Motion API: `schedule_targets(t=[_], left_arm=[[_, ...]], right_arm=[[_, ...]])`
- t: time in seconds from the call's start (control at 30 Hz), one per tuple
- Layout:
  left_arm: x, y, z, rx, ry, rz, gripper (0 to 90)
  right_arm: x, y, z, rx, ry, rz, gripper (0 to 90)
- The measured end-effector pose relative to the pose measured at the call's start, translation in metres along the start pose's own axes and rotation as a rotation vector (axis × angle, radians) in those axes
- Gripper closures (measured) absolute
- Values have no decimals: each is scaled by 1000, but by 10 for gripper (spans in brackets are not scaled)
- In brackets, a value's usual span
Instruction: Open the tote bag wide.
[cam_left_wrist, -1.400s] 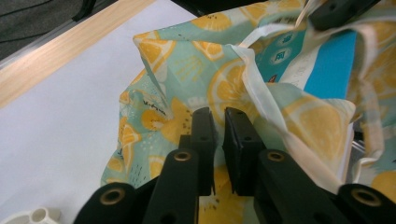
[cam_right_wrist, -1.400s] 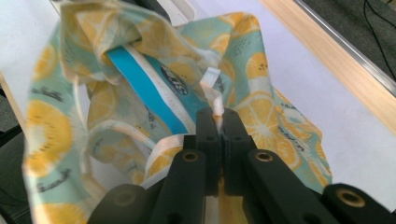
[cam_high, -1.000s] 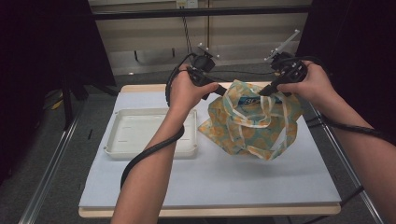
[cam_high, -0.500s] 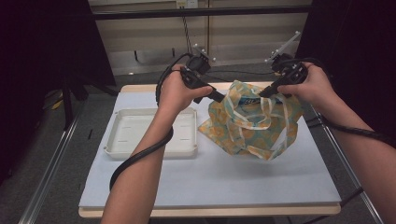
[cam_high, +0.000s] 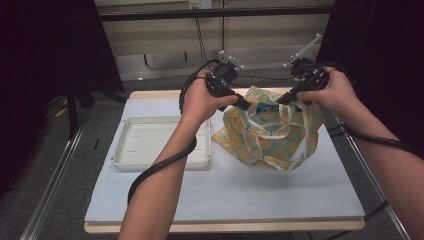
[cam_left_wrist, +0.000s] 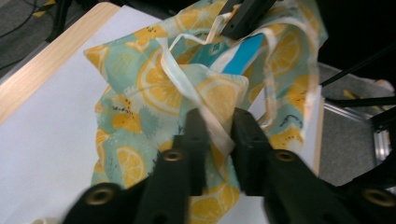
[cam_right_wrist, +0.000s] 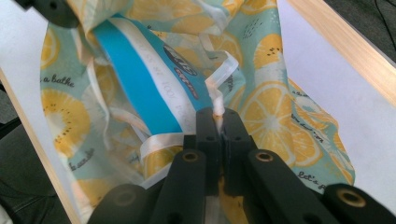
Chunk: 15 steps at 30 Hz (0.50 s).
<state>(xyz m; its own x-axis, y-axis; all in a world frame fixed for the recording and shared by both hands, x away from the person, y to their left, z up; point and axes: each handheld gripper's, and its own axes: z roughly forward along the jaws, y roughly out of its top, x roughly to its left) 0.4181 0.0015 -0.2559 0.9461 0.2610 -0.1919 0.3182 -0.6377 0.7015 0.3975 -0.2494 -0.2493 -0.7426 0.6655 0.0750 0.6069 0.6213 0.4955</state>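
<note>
Left tool (cam_left_wrist: 215, 126) has its jaws nearly together, they've just been closing, and the cream strap and rim of the lemon-print bag (cam_high: 270, 135) sit right between them, pads on the fabric by the look of it from the left gripper view. Right tool (cam_right_wrist: 217, 122) is pinched tight on the bag's rim too, with a bit of white ribbon handle (cam_right_wrist: 219, 79) poking up out of the jaws. From the high view, left tool (cam_high: 245, 104) and right tool (cam_high: 283, 100) come at the top of the bag from opposite sides, so its mouth is held apart between them. Inside there's a blue packet (cam_right_wrist: 149, 77) with white lettering. The bag sits on the right half of the white worktop (cam_high: 225, 190), toward the far edge. Just to its left is a white tray (cam_high: 122, 160), near the bag but not touching it.
</note>
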Motion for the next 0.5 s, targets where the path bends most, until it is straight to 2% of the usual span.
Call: schedule_targets(t=[0.07, 0.1, 0.17, 0.3, 0.33, 0.4, 0.5], left_arm=[[0, 1, 0, -2, 2, -3, 852], [-2, 4, -2, -1, 20, -11, 868], [-3, 6, -4, -4, 19, -15, 884], [-5, 13, -13, -39, 13, -24, 900], [-5, 18, -17, -47, 27, -28, 900], [-4, 20, -18, -58, 28, -20, 900], [-2, 26, -18, -82, 51, -27, 900]], right_arm=[[0, 0, -1, -5, -1, 2, 879], [-1, 0, -1, -5, -2, 3, 879], [-1, 0, -1, -5, -4, -1, 880], [-1, -1, 0, -1, 1, -1, 880], [-1, -1, 1, -3, 4, -3, 880], [-1, -2, 1, -3, 6, -1, 880], [-2, -3, 0, -7, 10, 1, 879]])
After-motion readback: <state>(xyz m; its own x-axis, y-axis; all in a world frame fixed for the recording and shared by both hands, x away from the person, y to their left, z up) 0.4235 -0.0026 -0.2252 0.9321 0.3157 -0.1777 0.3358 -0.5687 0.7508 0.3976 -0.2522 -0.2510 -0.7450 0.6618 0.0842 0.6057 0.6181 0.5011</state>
